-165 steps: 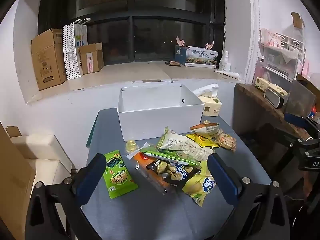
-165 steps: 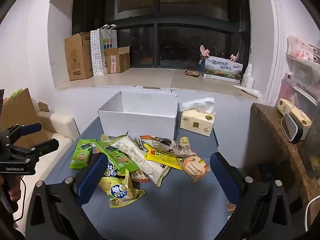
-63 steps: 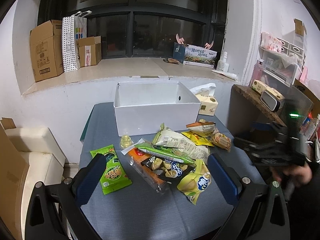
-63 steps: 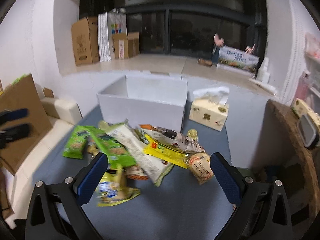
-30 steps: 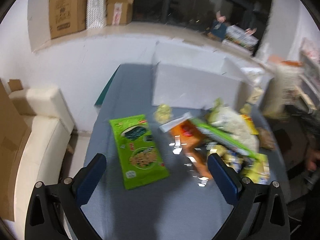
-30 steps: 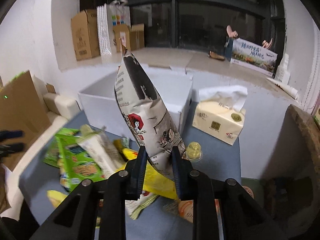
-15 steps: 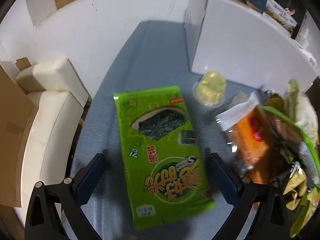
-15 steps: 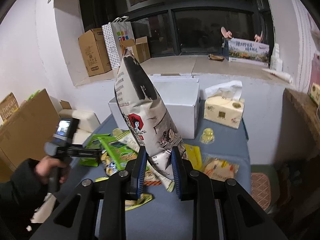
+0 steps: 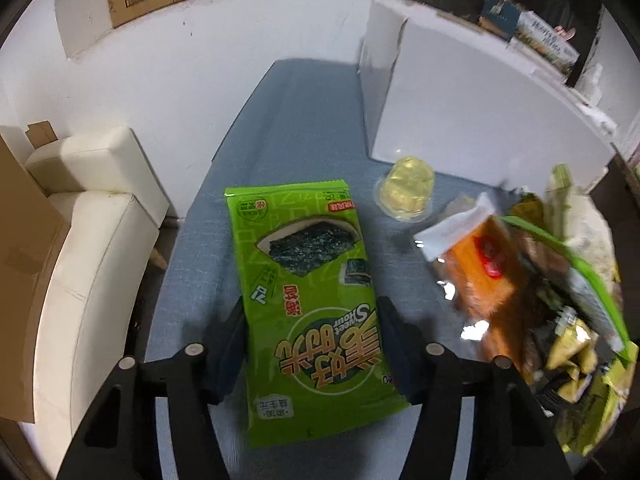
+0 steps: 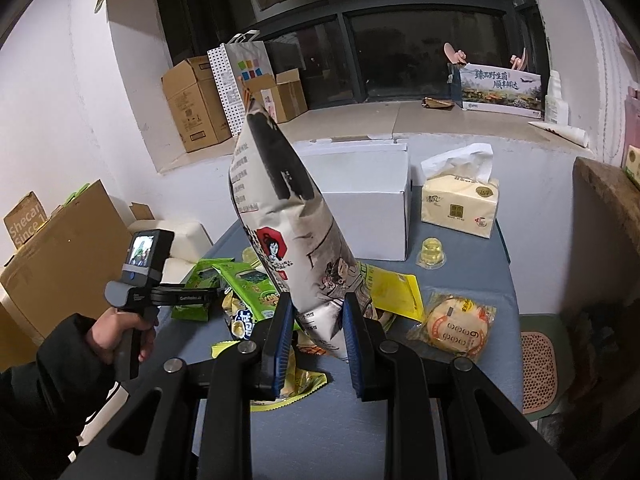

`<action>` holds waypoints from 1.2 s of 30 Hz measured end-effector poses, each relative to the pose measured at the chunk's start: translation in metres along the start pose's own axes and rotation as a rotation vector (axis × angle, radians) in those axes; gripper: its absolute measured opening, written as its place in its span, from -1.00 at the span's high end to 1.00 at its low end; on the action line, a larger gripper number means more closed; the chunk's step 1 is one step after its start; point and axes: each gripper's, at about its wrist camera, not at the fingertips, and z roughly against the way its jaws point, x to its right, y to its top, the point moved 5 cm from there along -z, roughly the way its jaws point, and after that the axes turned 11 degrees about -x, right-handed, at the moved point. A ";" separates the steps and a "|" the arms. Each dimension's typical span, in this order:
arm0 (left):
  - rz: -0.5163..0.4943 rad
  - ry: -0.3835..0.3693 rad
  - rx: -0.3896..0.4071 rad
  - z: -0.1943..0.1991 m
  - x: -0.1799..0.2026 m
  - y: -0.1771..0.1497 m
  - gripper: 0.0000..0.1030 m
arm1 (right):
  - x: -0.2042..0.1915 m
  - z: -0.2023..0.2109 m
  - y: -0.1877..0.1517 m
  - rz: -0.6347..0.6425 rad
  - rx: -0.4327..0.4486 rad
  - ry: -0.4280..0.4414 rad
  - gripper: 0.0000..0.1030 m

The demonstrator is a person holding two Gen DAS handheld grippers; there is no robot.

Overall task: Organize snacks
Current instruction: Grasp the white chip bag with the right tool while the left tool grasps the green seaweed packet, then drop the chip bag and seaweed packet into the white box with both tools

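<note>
A green seaweed pack [image 9: 308, 300] lies flat on the blue-grey table [image 9: 304, 120]. My left gripper [image 9: 310, 332] straddles its lower half, jaws closing, with a pad against each long edge. In the right wrist view a person's hand [image 10: 116, 336] holds that gripper low at the table's left side. My right gripper [image 10: 316, 312] is shut on the bottom of a white snack bag with black ink drawings [image 10: 280, 200], held upright above the snack pile. The open white box [image 10: 368, 208] stands behind it and also appears in the left wrist view [image 9: 480, 112].
A jelly cup [image 9: 406, 190] and an orange pack [image 9: 480, 276] lie right of the seaweed pack. A yellow pack [image 10: 394, 292], a round cake pack [image 10: 456, 326], another jelly cup [image 10: 432, 252] and a tissue pack [image 10: 460, 204] sit right. A white sofa [image 9: 92, 240] borders the table's left edge.
My left gripper has dropped toward the seaweed pack and its jaws have narrowed from wide apart to the pack's edges. The right gripper has lifted the white bag and shifted sideways with it.
</note>
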 end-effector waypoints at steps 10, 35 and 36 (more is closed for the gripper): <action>-0.187 -0.141 0.237 0.100 0.044 -0.023 -0.22 | -0.002 0.003 0.003 -0.030 0.013 0.028 0.49; -0.257 -0.237 0.363 0.142 0.122 0.165 -0.20 | 0.029 -0.081 0.180 -0.078 -0.029 0.003 0.50; -0.258 -0.221 0.353 0.133 0.123 0.175 -0.20 | 0.033 -0.094 0.188 -0.088 -0.050 -0.005 0.50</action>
